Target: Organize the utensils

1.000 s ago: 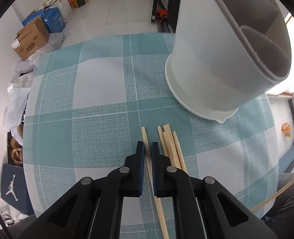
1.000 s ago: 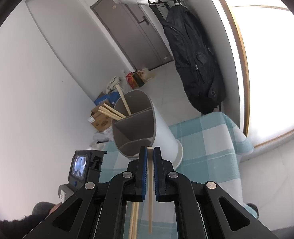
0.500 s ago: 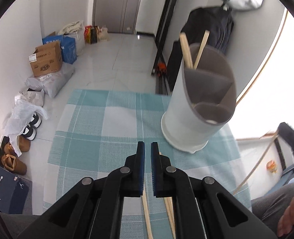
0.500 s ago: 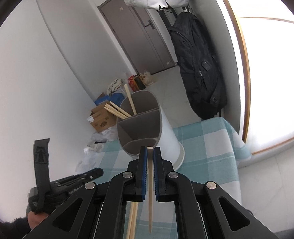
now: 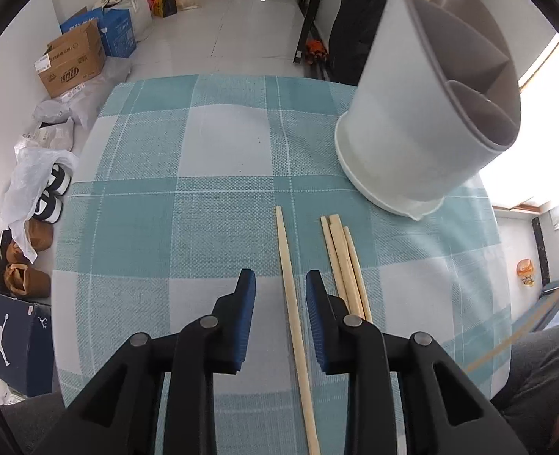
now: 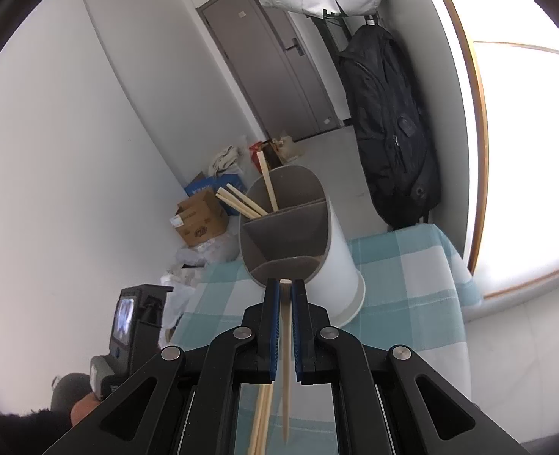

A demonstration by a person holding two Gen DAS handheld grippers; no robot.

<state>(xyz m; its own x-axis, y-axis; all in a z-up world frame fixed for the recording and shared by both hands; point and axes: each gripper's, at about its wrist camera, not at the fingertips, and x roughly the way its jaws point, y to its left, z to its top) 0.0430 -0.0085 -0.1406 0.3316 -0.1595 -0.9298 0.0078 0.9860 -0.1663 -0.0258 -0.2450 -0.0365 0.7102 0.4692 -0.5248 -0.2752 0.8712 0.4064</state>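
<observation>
A white utensil holder (image 5: 423,113) with grey divided compartments stands on the teal checked tablecloth (image 5: 219,159); chopsticks stick out of its far compartment (image 6: 264,193). A single wooden chopstick (image 5: 292,303) lies on the cloth between the open jaws of my left gripper (image 5: 279,284). Three more chopsticks (image 5: 344,265) lie just to its right. My right gripper (image 6: 285,286) is shut on a chopstick (image 6: 286,349), held in the air in front of the holder (image 6: 310,250), with its tip hanging down.
The table edge drops to a floor with cardboard boxes (image 5: 71,64), bags and shoes (image 5: 50,193) on the left. A black backpack (image 6: 389,132) hangs by the door. The left gripper's body (image 6: 131,318) shows low left in the right wrist view.
My left gripper has lowered back toward the cloth and opened its jaws around the single chopstick. The right gripper has kept its chopstick and moved slightly closer to the holder.
</observation>
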